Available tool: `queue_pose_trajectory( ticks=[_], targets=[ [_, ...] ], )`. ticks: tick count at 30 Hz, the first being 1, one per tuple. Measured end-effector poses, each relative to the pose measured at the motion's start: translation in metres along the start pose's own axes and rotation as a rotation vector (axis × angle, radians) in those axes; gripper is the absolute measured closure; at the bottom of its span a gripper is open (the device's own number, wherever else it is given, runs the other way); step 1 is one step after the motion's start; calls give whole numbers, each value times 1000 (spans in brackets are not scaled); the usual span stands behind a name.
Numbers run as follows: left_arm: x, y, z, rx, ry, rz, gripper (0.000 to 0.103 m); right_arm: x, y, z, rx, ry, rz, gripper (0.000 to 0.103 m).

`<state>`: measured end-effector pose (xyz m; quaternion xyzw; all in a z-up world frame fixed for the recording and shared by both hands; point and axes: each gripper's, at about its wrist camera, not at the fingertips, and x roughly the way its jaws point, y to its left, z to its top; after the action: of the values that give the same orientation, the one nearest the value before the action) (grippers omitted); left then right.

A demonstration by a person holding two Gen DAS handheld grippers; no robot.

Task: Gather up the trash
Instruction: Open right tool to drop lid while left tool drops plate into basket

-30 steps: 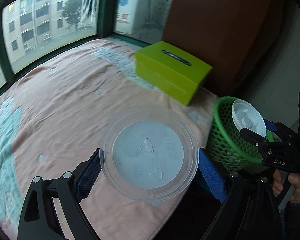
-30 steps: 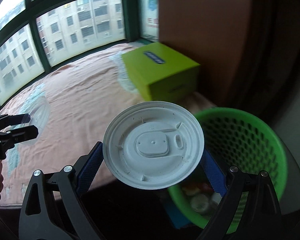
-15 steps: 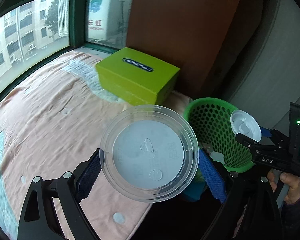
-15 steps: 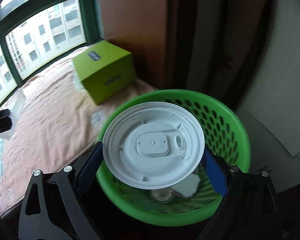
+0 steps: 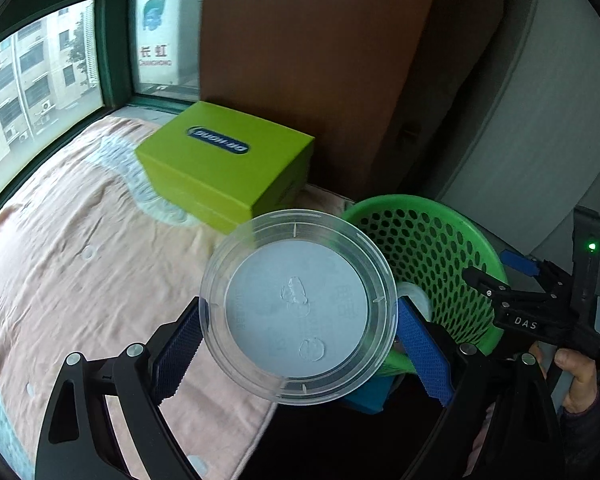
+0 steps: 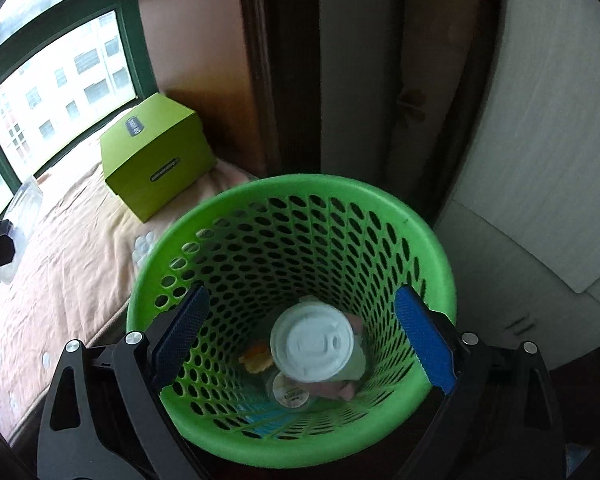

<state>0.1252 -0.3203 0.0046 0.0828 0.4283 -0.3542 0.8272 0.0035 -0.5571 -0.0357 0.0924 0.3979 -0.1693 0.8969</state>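
Nearest in the left wrist view, the left gripper [image 5: 298,334] clamps a clear plastic lid [image 5: 298,314] by its rim, the blue pads [image 5: 422,354] pressing on opposite edges so the disc faces the camera, held above the near edge of the peach bedspread [image 5: 72,280]. Just right of it, and partly behind the lid, stands the green mesh basket [image 5: 460,220], with the right gripper [image 5: 496,280] poised over its right rim and a hand [image 5: 576,376] on its handle. From the right wrist view, that right gripper [image 6: 300,338] hangs directly over the basket [image 6: 424,232] with its jaws spread wide and nothing between them; below, a white cup lid [image 6: 312,346] lies in the bottom of the basket on top of other scraps, including a small round cap [image 6: 290,392] and an orange bit [image 6: 256,358]. So the white lid looks delivered, and the step in hand appears to be the second drop: the clear lid remains gripped and outside the basket. The next move likely calls for carrying the left gripper to the right until the lid sits over the basket's mouth, then spreading the jaws; the right gripper probably needs to clear away first so the two do not collide over the rim. Farther off, a lime-green box [image 5: 226,168] rests on the bedspread against a brown panel [image 5: 316,40], and beyond it on the left the window [image 5: 40,80] shows buildings outside.
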Motion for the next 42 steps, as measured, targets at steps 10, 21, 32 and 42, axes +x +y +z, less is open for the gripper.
queue_pose_trajectory(
  ticks=[10, 21, 32, 42],
  targets=[
    [29, -41, 11, 60, 35, -31, 14, -28, -14, -8, -14, -45, -21, 10],
    [58, -76, 13, 89, 83, -61, 13, -46, -27, -23, 8, -64, -3, 10],
    [73, -86, 9, 81, 116, -113, 9, -49, -29, -34, 35, -61, 19, 10],
    [39, -65, 3, 63, 59, -117, 9, -56, -12, -40, 58, -71, 65, 10]
  ],
)
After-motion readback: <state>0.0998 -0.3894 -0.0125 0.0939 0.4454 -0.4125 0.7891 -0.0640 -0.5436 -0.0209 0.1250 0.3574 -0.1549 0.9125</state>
